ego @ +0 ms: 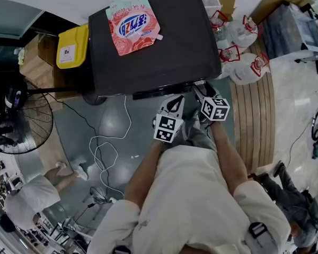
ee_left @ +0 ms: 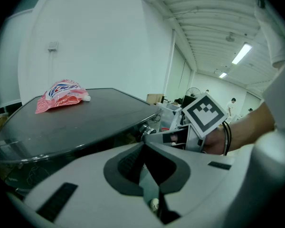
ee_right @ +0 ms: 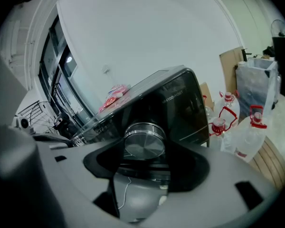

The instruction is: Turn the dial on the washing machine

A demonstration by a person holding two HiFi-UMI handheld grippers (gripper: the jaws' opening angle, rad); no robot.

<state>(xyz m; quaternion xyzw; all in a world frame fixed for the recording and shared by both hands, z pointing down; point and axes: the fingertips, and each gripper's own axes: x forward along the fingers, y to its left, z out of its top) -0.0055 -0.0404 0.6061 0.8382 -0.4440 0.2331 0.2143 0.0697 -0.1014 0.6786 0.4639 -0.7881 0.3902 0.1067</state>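
Note:
The black washing machine [ego: 164, 41] stands ahead of me with a red and white detergent pouch [ego: 133, 23] lying on its lid. Its round silver dial [ee_right: 143, 140] sits on the front panel, at the right end. My right gripper [ee_right: 143, 150] has one pad against each side of the dial. In the head view the right gripper [ego: 199, 87] reaches the panel's right end. My left gripper [ego: 177, 101] hangs just left of it, below the front edge. The left gripper [ee_left: 145, 144] has its fingertips together with nothing between them. From there the dial [ee_left: 146, 128] shows beside the right gripper's marker cube [ee_left: 204, 112].
A yellow bin [ego: 73, 46] stands left of the machine and a floor fan [ego: 21, 126] further left. Several plastic jugs with red caps [ego: 244, 52] and a crate [ego: 291, 28] crowd the right side. A white cable [ego: 103, 147] trails across the floor. Another person [ego: 37, 194] stands at lower left.

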